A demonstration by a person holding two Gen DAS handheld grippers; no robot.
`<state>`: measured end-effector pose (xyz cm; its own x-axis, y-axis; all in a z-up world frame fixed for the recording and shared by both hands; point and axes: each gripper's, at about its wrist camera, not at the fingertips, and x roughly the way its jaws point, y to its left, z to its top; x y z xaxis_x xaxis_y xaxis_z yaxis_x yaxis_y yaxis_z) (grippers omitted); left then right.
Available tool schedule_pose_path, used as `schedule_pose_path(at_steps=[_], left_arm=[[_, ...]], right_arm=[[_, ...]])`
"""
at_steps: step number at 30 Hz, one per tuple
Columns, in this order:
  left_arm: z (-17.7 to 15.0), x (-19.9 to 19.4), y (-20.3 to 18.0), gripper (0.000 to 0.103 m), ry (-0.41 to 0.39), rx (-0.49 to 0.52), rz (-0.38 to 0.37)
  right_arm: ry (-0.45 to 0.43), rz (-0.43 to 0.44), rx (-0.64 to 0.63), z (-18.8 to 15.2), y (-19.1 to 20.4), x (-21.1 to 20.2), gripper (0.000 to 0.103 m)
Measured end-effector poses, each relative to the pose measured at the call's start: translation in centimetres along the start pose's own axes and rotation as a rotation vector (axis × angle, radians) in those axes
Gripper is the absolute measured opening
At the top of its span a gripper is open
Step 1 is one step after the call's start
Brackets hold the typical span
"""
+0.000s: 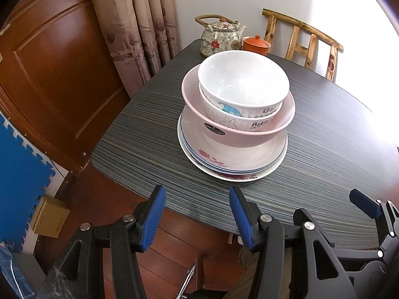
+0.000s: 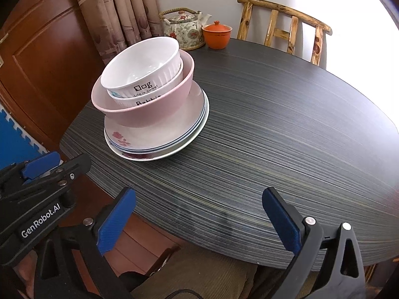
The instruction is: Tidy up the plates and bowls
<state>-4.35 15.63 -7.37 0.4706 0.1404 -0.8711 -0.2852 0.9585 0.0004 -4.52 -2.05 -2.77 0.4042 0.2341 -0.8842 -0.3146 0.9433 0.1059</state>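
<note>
On the dark striped counter [image 1: 324,149] stands one pile of crockery, toward its far left part. At the bottom lie the plates [image 1: 234,167], several stacked, the upper ones with blue rim lines and a pink flower print. On them sits a wide pink bowl [image 1: 237,129], and nested inside it are two white bowls: the lower white bowl [image 1: 239,120] with a rabbit drawing, the top white bowl [image 1: 243,82] ribbed on its side and empty. Behind the pile, at the counter's far edge, a flowered teapot [image 1: 219,37] stands beside an orange lidded cup [image 1: 256,44]; a wooden chair [image 1: 309,42] is beyond them. Both tongs hover over the near edge, apart from the pile. The left tongs [image 1: 197,216] are open with nothing between the blue pads, and the right tongs [image 2: 197,220] are open wide and likewise empty
</note>
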Motion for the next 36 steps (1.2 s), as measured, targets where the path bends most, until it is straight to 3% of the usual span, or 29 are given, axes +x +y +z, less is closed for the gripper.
schedule_pose_path(at_steps=[36], left_arm=[[0.3,0.5,-0.2,0.054,0.01,0.006,0.02]], right_arm=[[0.042,0.009,-0.016,0.3,0.3,1.1,0.101]])
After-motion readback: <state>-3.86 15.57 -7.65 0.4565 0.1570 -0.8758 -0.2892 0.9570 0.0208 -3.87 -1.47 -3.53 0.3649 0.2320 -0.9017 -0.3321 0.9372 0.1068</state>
